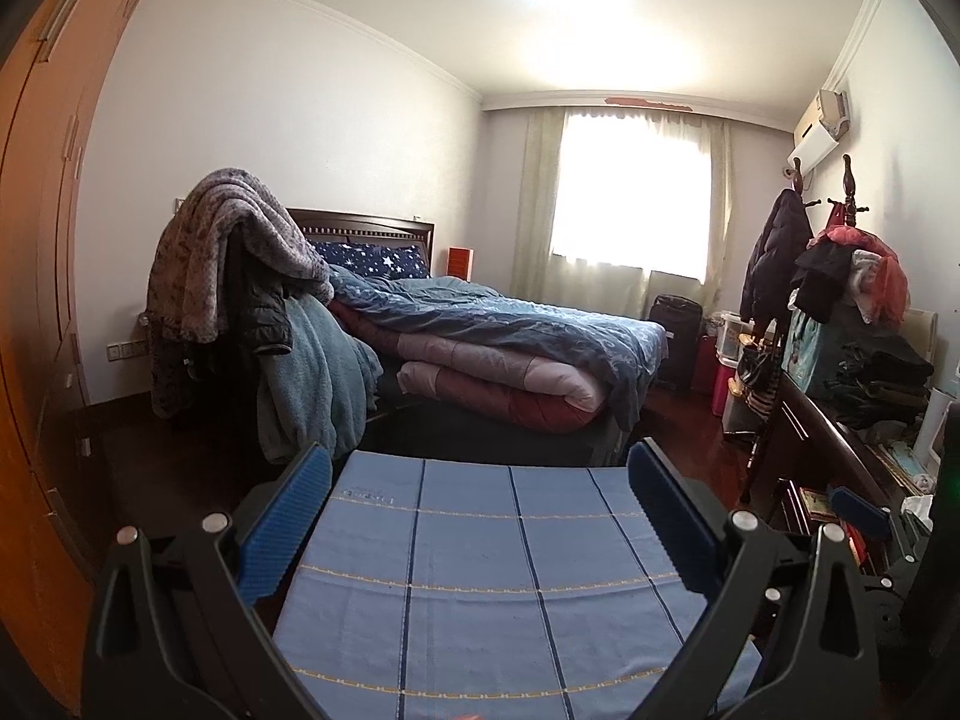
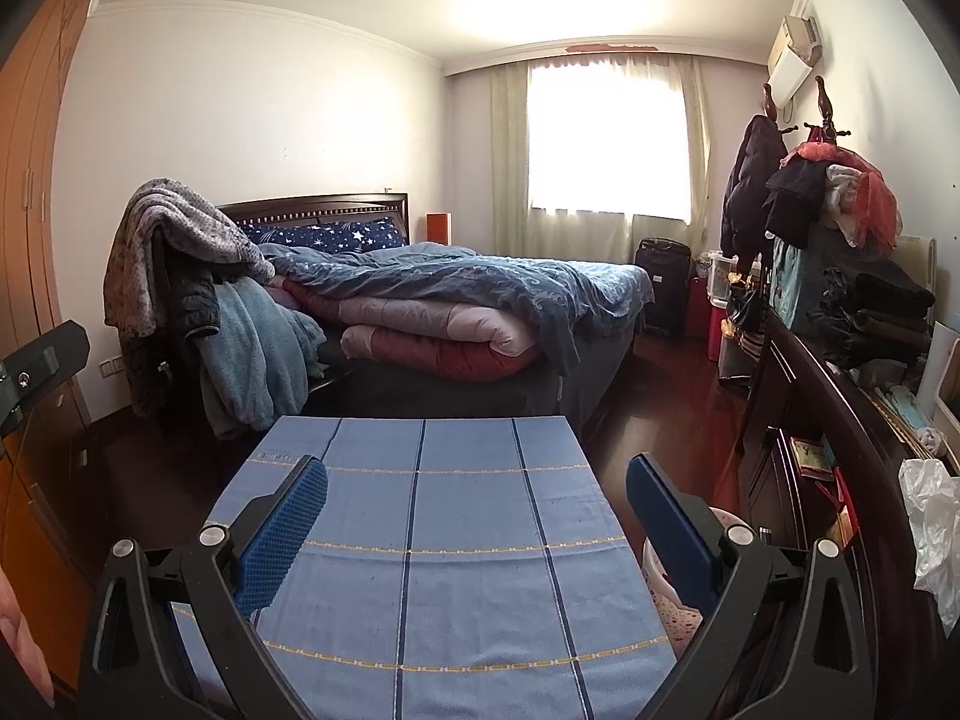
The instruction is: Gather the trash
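My left gripper (image 1: 480,468) is open and empty, held above a table covered with a blue checked cloth (image 1: 480,588). My right gripper (image 2: 477,480) is open and empty above the same cloth (image 2: 420,540). No trash lies on the cloth. A crumpled white plastic bag (image 2: 933,516) sits on the dark sideboard at the far right of the right wrist view. A crumpled white tissue (image 1: 918,507) shows at the right edge of the left wrist view, beside the right gripper's blue pad (image 1: 858,510).
A bed (image 1: 510,336) piled with quilts stands beyond the table. A chair draped with blankets (image 1: 240,276) is at its left. An orange wardrobe (image 1: 36,240) lines the left wall. A dark sideboard (image 2: 840,420) with folded clothes runs along the right. A pink bin (image 2: 666,576) sits beside the table.
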`<state>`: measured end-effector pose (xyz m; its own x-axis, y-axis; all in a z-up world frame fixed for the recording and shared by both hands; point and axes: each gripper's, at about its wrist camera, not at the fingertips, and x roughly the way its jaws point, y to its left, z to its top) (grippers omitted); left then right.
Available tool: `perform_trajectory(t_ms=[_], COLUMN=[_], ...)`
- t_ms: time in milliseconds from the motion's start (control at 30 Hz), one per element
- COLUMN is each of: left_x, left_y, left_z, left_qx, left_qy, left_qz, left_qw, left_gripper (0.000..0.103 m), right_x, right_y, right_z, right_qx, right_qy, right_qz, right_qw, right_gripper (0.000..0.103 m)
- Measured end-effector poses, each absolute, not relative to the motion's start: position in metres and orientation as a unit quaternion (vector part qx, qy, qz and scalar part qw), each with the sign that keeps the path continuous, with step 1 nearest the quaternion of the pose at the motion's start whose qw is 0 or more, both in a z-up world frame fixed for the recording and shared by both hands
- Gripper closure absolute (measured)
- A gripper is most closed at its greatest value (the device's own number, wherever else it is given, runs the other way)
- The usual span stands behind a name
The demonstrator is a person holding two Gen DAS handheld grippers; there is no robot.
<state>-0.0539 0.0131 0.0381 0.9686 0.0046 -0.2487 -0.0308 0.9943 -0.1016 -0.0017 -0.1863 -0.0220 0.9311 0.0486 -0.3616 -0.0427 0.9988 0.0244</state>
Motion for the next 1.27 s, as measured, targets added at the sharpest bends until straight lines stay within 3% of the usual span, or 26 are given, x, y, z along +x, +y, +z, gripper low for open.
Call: perform_trajectory(t_ms=[1267], left_x=[-0.023], left_y=[-0.002], left_z=[0.015], left_qx=[-0.034], left_qy=[0.158], left_qz=[-0.013], left_qw=[0.987], left_gripper=[0.003], right_x=[0.02], right_y=[-0.193], right_z=[-0.045], right_qx=[0.02], right_qy=[0.224], right_qz=[0.022], right_qw=[0.974], right_gripper=[0.004])
